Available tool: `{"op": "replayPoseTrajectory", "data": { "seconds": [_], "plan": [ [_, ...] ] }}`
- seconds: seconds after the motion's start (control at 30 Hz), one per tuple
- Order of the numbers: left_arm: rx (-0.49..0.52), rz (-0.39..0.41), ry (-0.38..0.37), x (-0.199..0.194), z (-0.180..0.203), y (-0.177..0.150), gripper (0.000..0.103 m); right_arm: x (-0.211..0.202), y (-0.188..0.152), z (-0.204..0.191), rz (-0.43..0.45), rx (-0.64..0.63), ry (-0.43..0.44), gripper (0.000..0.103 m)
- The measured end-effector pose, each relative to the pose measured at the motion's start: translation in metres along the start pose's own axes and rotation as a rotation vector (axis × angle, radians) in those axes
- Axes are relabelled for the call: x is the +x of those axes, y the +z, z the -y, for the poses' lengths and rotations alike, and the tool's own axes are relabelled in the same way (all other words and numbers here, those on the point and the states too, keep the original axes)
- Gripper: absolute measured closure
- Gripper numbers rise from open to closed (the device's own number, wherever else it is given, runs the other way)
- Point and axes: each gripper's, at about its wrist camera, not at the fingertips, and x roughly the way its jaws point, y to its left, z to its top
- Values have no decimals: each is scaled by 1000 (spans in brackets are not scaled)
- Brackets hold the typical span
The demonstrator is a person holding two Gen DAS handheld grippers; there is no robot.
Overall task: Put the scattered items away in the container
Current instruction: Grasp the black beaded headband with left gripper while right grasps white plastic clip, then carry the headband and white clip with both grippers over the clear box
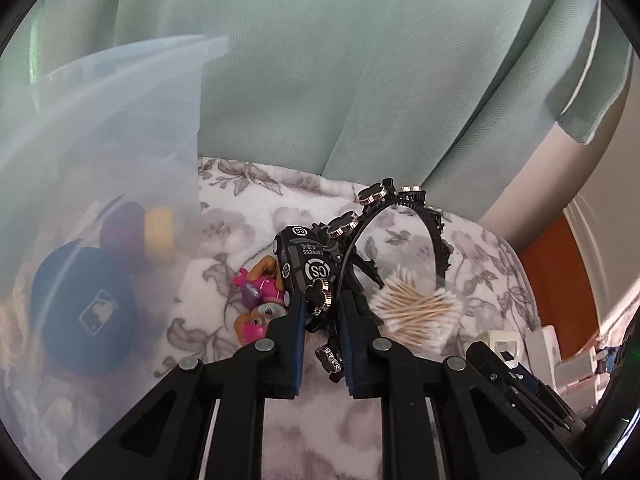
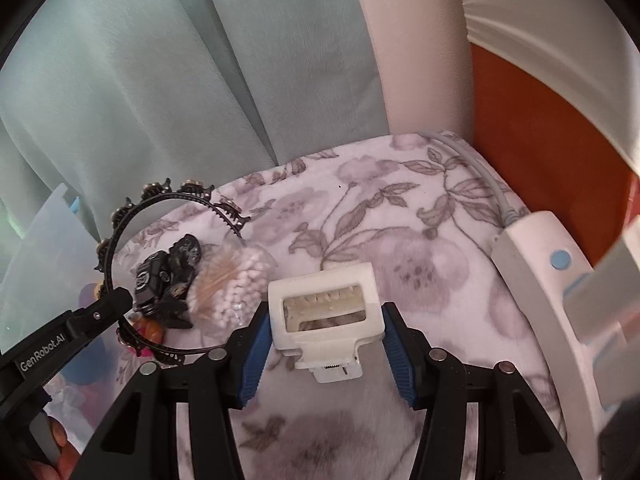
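Translucent plastic container stands at the left edge of the floral blanket, a dark cap inside it. Just beside it lie a pink toy figure and a black toy car. The left gripper has its jaws clamped on the black headband. Next comes a bag of cotton swabs. The right gripper grips a white hair claw clip near the right edge.

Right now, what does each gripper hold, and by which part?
The left gripper pinches the black headband on its band near one end. The right gripper grips the white hair claw clip by its two sides.
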Motion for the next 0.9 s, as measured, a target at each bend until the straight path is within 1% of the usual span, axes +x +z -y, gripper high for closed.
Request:
{"op": "replayPoseTrajectory", "data": {
  "seconds": [0.5, 0.7, 0.9],
  "plan": [
    [63, -18, -26, -54, 8, -25, 88, -63, -23, -13, 20, 45, 15, 46],
    [83, 9, -37, -83, 6, -23, 88, -92, -29, -22, 46, 41, 19, 46],
    [98, 65, -55, -119, 8, -17, 88, -127, -27, -32, 99, 28, 19, 46]
  ]
}}
